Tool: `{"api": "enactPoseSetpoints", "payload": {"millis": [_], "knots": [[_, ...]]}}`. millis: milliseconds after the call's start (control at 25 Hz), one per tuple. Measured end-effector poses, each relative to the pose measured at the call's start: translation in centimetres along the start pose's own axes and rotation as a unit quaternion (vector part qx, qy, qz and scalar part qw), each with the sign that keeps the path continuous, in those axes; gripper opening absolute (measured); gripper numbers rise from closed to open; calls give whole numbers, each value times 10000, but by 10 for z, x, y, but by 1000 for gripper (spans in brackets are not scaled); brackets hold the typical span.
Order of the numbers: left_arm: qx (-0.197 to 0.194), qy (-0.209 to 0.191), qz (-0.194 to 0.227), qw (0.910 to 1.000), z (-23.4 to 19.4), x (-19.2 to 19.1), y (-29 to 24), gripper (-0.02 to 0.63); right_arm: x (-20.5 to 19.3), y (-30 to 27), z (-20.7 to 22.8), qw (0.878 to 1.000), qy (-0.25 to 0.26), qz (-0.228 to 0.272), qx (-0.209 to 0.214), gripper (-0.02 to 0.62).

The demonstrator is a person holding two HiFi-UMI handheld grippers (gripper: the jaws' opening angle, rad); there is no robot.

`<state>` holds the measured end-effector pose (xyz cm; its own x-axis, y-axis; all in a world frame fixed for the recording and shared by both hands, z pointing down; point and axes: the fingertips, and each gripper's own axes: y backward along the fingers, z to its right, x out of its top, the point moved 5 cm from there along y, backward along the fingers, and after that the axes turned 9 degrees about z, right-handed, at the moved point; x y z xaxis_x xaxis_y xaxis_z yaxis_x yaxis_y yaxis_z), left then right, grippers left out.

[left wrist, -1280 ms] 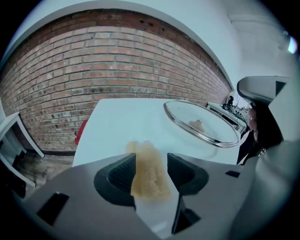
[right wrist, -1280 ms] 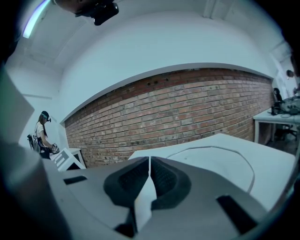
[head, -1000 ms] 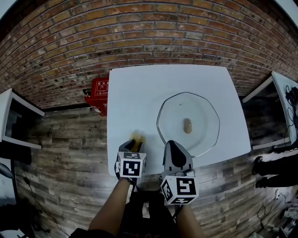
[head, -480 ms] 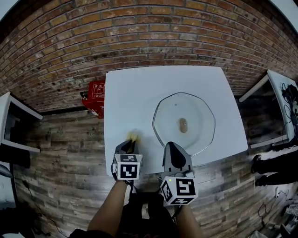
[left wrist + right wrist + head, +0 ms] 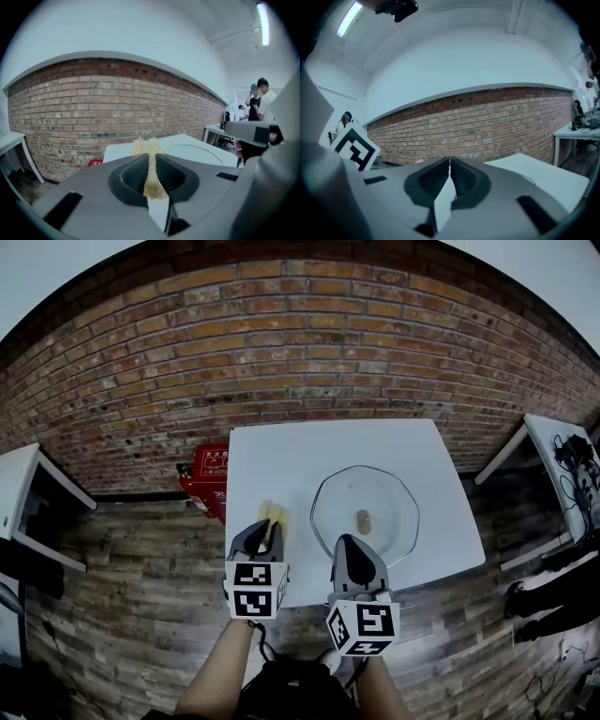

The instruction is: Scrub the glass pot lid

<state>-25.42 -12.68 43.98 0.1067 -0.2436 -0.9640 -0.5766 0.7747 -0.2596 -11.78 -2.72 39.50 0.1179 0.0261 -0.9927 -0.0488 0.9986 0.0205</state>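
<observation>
- Left claw [image 5: 266,536] [image 5: 151,161]: clenched on a yellow scrubbing pad [image 5: 274,514] [image 5: 144,146]. Its jaws have just been closing, with the pad between them. The pad's frayed edge sticks out past the tips toward the far side.
- Right claw [image 5: 348,546] [image 5: 450,164]: jaws pressed together with nothing between them, held just right of the left claw.
- Glass pot lid [image 5: 389,507]: lies flat on the right half of the white bench [image 5: 319,451], with its brown knob [image 5: 363,518] at the centre.
- Claws and lid: in the head view the right claw's tip overlaps the lid's near-left rim, and whether they touch cannot be told. The pad is just left of the rim, apart from it.
- Surroundings: a brick wall [image 5: 309,343] runs behind the bench's far edge. A red box [image 5: 208,479] stands on the plank floor [image 5: 122,596] at the bench's left side.
</observation>
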Motion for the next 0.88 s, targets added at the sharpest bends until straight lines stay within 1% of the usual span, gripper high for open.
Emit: {"api": "enactPoseSetpoints", "payload": {"millis": [120, 200, 280, 440, 720, 880], "knots": [[-92, -30, 558, 9984, 4, 47, 12, 44, 33, 1, -1, 9994, 109, 342, -19, 21], [-136, -48, 734, 9972, 7, 65, 20, 44, 49, 4, -1, 9987, 149, 487, -57, 21], [-173, -51, 841, 9963, 9, 74, 27, 44, 59, 8, -3, 9980, 203, 590, -83, 21], [-228, -15, 965, 9951, 8, 80, 39, 44, 70, 15, -14, 9973, 304, 666, -112, 21], [-347, 189, 1186, 9922, 7, 81, 50, 44, 77, 27, -28, 9956, 557, 703, -287, 21], [-466, 195, 1188, 9916, 13, 76, 49, 44, 76, 33, -27, 9948, 604, 728, -378, 21]]}}
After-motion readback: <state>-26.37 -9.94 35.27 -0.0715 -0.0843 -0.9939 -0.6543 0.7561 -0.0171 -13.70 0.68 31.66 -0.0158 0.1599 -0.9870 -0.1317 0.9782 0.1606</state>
